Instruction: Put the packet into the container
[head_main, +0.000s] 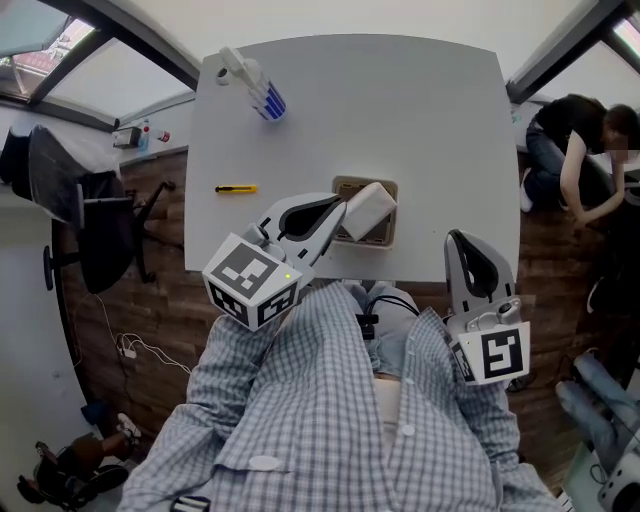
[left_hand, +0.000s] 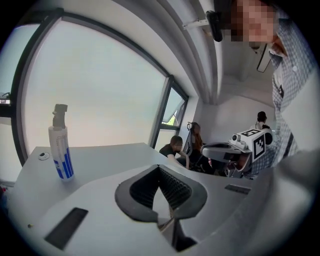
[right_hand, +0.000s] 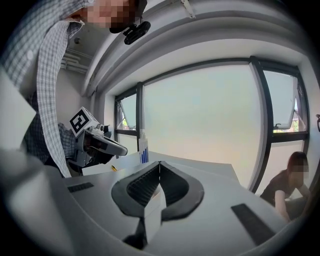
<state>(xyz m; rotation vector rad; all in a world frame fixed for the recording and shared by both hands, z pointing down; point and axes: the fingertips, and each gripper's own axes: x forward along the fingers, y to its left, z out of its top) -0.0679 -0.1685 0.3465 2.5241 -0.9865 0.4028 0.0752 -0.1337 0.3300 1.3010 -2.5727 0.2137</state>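
A white packet lies tilted in a small brown cardboard container near the front edge of the white table. In the head view my left gripper has its tips just left of the packet. In its own view that gripper is shut, and no packet shows between or beyond the pads. My right gripper hangs over the table's front edge, right of the container. Its jaws are shut too, with nothing held.
A spray bottle stands at the table's far left corner. A yellow cutter lies left of the container. A black chair stands left of the table, and a person crouches on the floor at the right.
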